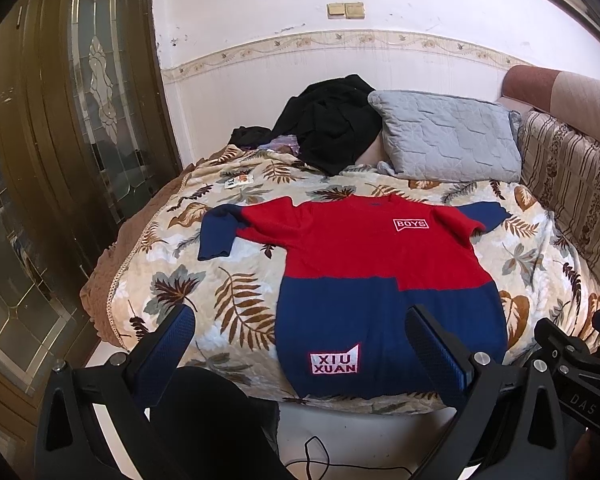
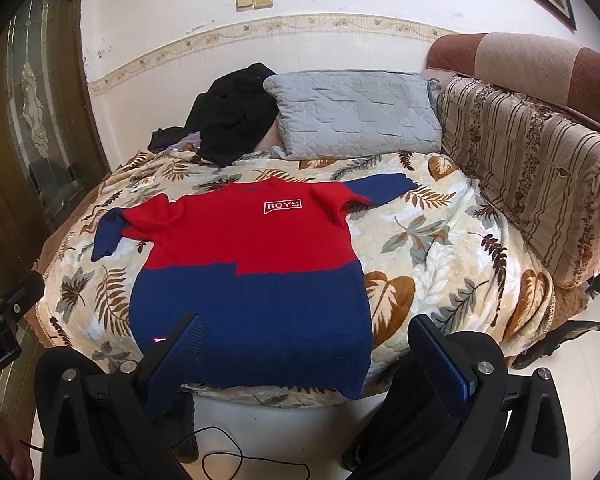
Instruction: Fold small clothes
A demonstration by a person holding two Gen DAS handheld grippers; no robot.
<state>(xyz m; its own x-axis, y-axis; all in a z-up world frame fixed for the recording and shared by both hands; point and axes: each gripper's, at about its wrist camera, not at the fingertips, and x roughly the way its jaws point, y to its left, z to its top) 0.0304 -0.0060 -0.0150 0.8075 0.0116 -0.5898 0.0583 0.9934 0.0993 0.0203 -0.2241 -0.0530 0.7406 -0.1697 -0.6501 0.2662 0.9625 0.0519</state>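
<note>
A small red and blue sweater (image 1: 364, 264) lies flat, face up, on the leaf-print blanket (image 1: 188, 264), neck away from me, with "BOYS" on the chest and "XIU XUAN" near the hem. Its sleeves spread to both sides. It also shows in the right wrist view (image 2: 252, 264). My left gripper (image 1: 300, 320) is open and empty, held in front of the hem. My right gripper (image 2: 304, 328) is open and empty, also held in front of the hem; its body shows at the right edge of the left wrist view (image 1: 572, 364).
A grey quilted pillow (image 1: 444, 136) and a heap of black clothes (image 1: 328, 128) lie at the far end of the bed. A striped sofa back (image 2: 540, 168) runs along the right. A glass-panelled door (image 1: 80, 120) stands on the left. A black cable (image 2: 236, 460) lies on the floor.
</note>
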